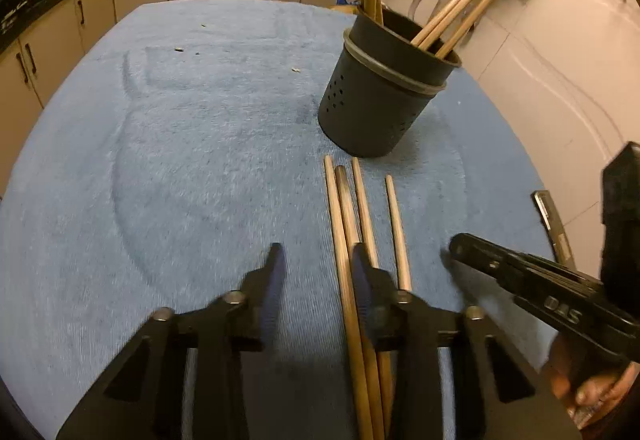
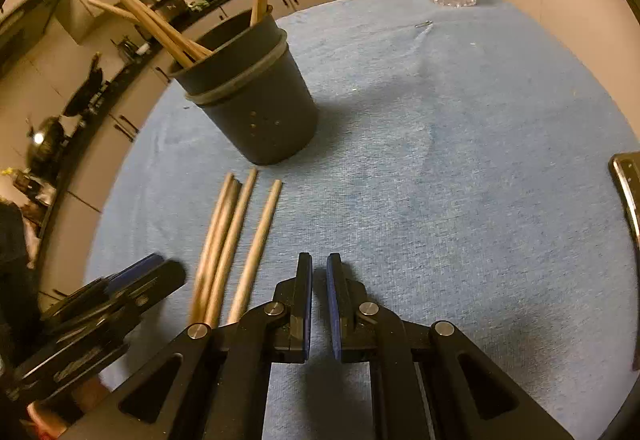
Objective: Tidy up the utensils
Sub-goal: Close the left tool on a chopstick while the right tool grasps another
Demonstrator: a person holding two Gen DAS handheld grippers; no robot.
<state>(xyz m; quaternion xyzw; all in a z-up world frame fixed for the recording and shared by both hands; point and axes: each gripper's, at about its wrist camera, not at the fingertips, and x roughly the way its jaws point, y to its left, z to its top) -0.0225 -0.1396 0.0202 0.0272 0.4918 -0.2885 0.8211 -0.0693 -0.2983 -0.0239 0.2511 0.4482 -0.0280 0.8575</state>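
Pale blue towelling cloth (image 1: 180, 159) covers the table, and on it the loose chopsticks (image 1: 362, 207) show light tan wood, one greying at its tip. The utensil holder (image 1: 376, 95) is dark charcoal with a grey band near the rim and rows of small dotted holes; both grippers are black with deep blue pads (image 2: 307, 304).

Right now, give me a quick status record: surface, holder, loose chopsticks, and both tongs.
surface: blue towel
holder: dark perforated cup, upright, chopsticks already standing in it
loose chopsticks: four, lying side by side on the towel in front of the cup
left tongs: open, nothing between them, one finger over the loose chopsticks
right tongs: shut, empty, to the right of the loose chopsticks
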